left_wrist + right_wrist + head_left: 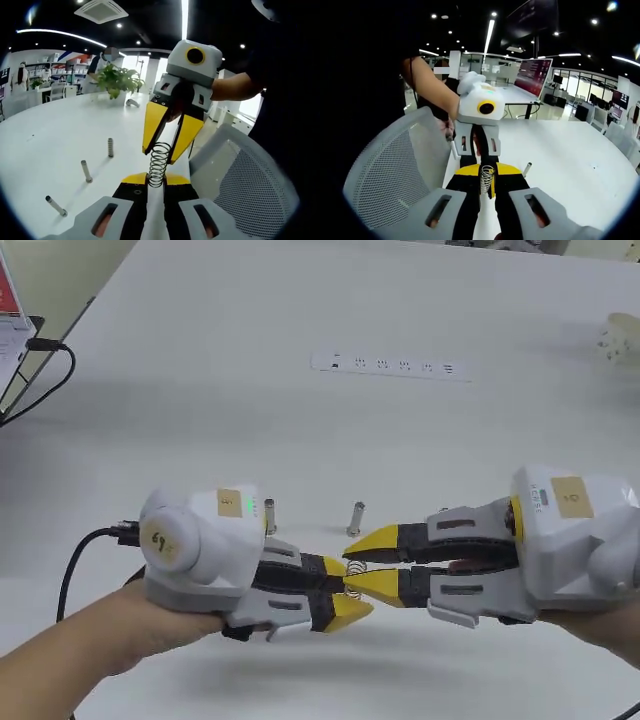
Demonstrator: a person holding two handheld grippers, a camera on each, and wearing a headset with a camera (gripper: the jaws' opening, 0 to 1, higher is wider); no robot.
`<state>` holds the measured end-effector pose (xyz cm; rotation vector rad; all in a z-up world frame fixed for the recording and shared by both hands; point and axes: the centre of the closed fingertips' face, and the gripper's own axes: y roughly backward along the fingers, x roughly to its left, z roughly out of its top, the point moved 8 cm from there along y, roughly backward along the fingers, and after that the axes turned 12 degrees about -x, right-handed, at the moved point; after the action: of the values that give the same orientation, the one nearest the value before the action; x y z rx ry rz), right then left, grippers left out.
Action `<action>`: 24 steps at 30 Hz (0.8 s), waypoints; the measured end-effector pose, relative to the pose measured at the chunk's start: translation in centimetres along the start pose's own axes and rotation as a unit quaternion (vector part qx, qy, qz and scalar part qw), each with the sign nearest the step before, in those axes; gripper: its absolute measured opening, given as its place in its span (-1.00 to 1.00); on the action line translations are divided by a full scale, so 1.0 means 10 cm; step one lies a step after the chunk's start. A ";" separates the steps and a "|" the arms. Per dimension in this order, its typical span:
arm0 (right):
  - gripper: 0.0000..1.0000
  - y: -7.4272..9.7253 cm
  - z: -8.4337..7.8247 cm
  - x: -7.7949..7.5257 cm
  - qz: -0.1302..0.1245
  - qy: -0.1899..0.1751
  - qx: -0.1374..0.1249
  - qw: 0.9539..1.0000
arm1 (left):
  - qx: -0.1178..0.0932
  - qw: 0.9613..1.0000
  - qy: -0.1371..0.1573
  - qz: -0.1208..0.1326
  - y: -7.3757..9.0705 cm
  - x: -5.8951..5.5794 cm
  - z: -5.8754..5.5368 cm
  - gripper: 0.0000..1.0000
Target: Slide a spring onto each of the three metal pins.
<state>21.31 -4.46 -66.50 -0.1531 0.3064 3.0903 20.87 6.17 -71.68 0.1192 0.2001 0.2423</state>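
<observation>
As they faced each other above the table (300, 420), the left gripper (155, 179) and right gripper (350, 568) each pinched one end of the spring (159, 165) — jaws nearly shut. Three pins (86, 170) stood on the table nearby.

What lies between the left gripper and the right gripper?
A coil spring bridges the gap, one end in the jaws of the left gripper, the other between the yellow tips of the right gripper. The left gripper view shows it best.

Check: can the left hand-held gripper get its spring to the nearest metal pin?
Probably yes: bare table lies between the left hand-held gripper and the metal pin, but the right hand-held gripper straddles the spring.
</observation>
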 end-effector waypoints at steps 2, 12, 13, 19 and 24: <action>-0.87 0.00 0.00 0.00 0.000 0.000 0.001 1.000 | 0.000 1.000 0.002 0.001 0.00 0.01 0.00 -0.93; -0.86 0.00 0.02 -0.04 -0.005 0.005 0.005 1.000 | 0.006 1.000 0.000 0.015 0.03 0.03 -0.03 -0.75; -0.86 0.01 0.02 -0.04 -0.005 0.005 0.006 1.000 | 0.007 1.000 0.000 0.017 0.03 0.04 -0.03 -0.73; -0.86 0.01 0.02 -0.05 -0.012 0.008 0.007 1.000 | 0.006 0.999 0.002 0.034 0.10 0.06 -0.06 -0.61; -0.86 0.01 0.02 -0.06 -0.014 0.009 0.008 1.000 | 0.006 0.999 0.003 0.042 0.13 0.07 -0.07 -0.55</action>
<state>21.88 -4.57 -66.24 -0.1839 0.3273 3.0591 21.14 7.64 -72.29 0.1381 0.2022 0.3259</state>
